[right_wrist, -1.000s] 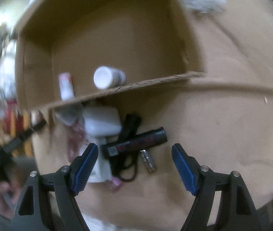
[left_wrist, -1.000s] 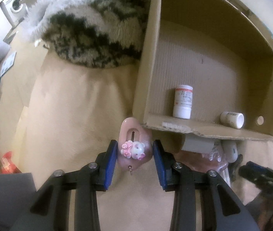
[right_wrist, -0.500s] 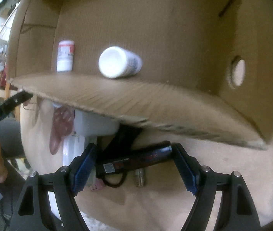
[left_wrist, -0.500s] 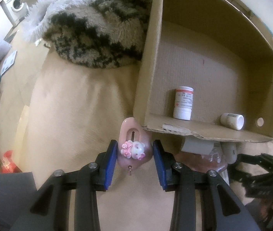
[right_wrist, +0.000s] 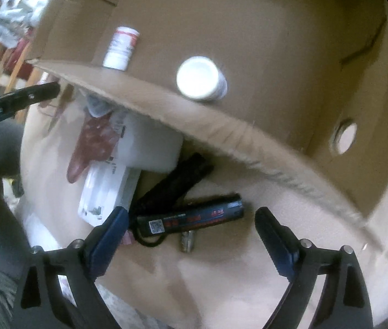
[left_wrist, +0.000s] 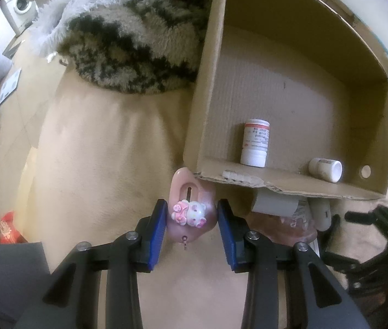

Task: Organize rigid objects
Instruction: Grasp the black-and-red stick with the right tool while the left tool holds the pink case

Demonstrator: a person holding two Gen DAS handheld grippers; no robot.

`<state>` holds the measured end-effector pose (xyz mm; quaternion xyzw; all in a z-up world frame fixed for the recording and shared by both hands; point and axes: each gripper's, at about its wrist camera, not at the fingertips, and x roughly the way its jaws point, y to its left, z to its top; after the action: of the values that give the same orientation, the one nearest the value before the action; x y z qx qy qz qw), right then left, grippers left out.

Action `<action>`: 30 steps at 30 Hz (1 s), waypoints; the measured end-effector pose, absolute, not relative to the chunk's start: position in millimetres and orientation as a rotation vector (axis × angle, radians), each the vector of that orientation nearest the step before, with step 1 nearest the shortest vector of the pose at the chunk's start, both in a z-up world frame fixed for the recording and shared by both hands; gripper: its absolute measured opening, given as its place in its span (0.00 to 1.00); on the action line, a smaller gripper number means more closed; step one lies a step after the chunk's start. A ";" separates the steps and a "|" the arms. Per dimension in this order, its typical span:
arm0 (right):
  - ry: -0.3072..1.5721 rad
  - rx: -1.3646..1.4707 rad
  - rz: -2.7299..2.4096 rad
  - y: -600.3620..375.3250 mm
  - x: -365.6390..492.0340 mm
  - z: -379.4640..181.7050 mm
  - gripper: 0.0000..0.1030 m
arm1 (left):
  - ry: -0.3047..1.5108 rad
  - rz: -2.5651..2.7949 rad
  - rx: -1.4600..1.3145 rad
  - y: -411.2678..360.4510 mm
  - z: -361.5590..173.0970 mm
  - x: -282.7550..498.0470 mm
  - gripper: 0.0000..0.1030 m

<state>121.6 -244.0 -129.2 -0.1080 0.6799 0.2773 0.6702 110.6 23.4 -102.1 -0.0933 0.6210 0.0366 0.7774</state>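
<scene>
Partly hidden: black pouch (right_wrist: 177, 183) under cardboard box (right_wrist: 248, 142).

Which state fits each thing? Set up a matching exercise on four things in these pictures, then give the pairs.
Things:
1. pink cat charm
2. red-labelled bottle
3. plain white bottle
4. black cylinder

States:
A. lying on its side inside the cardboard box
B. lying outside the box, in front of the open right gripper
C. standing upright inside the box
D. clamped by the left gripper

Pairs: 1-D, 2-C, 3-A, 4-B
</scene>
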 end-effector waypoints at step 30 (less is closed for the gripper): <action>1.467 -0.413 0.726 -208.9 79.0 -125.7 0.83 | 1.333 0.122 -0.149 27.8 -93.6 102.9 0.33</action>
<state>79.0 -208.9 -125.7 -0.1827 0.6495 0.3213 0.6645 102.9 27.8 -93.6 -0.0688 0.6171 0.0567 0.7818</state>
